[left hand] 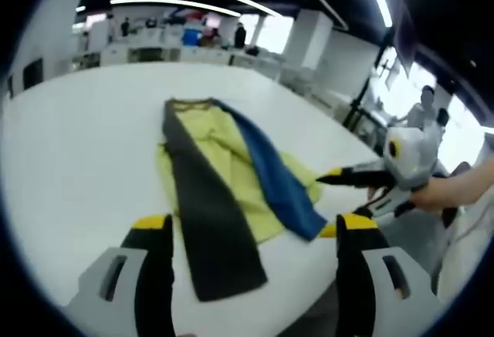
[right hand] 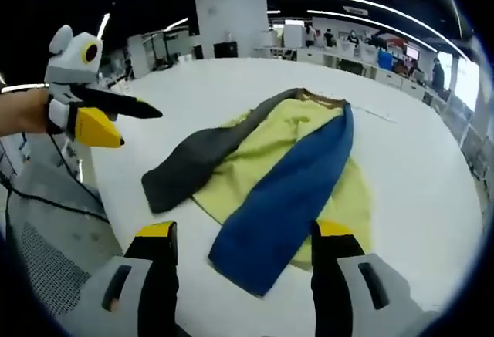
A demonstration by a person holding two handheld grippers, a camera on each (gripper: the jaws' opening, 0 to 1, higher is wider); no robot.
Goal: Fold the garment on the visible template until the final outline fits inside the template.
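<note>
**One three-coloured garment lying flat on the white table, both grippers hanging apart above it**

A single garment (left hand: 224, 190) is lying spread on a broad white table (left hand: 77, 144), near the edge closest to the two tools. In the right gripper view the same garment (right hand: 285, 175) is showing three soft, matte cloth parts: a yellow-green body, one dark grey sleeve stretching out toward the table edge, and one blue sleeve lying folded diagonally over the body. A brownish collar is sitting at the far end. The cloth is looking limp, with gentle creases.

The left gripper (left hand: 251, 233) is hovering over the near end of the grey sleeve, its two yellow-tipped jaws standing wide apart and holding nothing. The right gripper (right hand: 243, 233) is hovering above the blue sleeve's end, jaws likewise spread, gripping nothing.

Nothing is standing between either tool and the cloth. In the left gripper view the right gripper (left hand: 363, 187) is coming in from the side, held by a hand (left hand: 451, 190), its tips just beside the blue sleeve. Beyond the table, desks, white pillars and long ceiling lights are filling a bright open hall; a few people are standing far off.
</note>
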